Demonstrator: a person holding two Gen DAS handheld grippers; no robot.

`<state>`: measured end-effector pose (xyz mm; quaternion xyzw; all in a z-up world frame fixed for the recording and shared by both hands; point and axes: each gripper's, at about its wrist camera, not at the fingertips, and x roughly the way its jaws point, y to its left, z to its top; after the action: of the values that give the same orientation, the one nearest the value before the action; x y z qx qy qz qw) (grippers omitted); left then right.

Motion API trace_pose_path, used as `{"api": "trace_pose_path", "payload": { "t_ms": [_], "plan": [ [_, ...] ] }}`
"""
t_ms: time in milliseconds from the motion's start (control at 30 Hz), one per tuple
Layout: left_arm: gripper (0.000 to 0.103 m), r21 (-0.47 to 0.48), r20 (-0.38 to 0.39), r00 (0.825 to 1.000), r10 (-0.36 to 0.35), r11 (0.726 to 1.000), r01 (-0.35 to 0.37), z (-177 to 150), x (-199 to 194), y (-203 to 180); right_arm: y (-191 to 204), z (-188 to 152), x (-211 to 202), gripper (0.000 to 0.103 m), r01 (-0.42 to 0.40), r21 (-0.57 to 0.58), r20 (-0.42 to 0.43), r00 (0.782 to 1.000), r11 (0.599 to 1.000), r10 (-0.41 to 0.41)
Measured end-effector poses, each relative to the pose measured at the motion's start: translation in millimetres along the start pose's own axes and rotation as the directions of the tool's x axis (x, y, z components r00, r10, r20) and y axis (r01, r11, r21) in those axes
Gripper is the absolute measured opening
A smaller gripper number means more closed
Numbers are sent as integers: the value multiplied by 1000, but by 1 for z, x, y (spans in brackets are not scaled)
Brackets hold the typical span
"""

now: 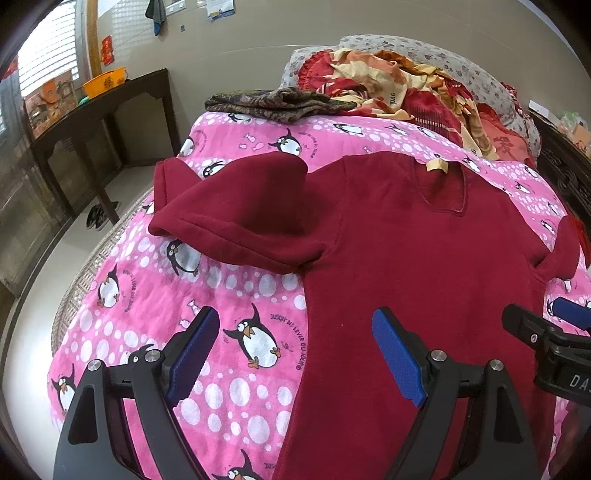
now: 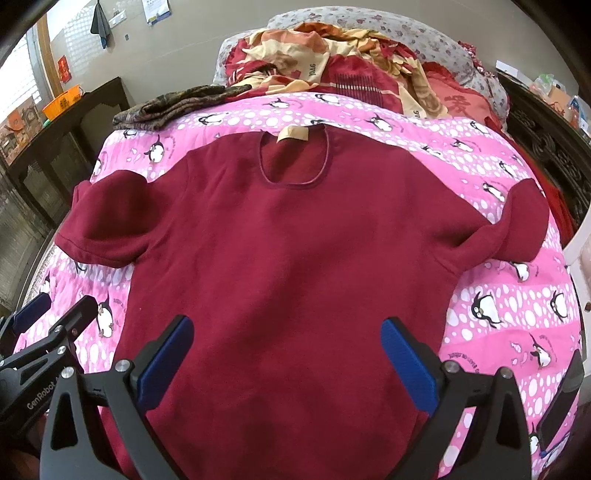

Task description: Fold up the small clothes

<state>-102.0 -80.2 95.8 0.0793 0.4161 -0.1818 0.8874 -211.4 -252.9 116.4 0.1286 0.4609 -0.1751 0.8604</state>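
A dark red short-sleeved top (image 2: 288, 251) lies spread flat, neck away from me, on a pink penguin-print bedspread (image 2: 498, 321). It also shows in the left wrist view (image 1: 406, 258), with its left sleeve (image 1: 236, 218) spread out. My left gripper (image 1: 295, 347) is open and empty, hovering over the top's lower left edge. My right gripper (image 2: 288, 354) is open and empty above the top's lower middle. Each gripper shows at the edge of the other's view: the right one (image 1: 554, 332) and the left one (image 2: 48, 317).
A folded dark patterned cloth (image 1: 269, 103) lies at the far left of the bed. A pile of red and cream bedding (image 2: 351, 70) and a grey pillow (image 2: 406, 29) fill the head of the bed. A dark wooden table (image 1: 103, 110) stands at left. A phone (image 2: 561, 402) lies at right.
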Motion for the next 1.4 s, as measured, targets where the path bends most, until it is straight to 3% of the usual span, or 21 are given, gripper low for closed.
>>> {"api": "trace_pose_path", "payload": {
  "t_ms": [1400],
  "plan": [
    [68,-33,-1,1000,20,999,-20,0,4,15,15,-4,13,103,-26,-27,-35,999,999,25]
  ]
}}
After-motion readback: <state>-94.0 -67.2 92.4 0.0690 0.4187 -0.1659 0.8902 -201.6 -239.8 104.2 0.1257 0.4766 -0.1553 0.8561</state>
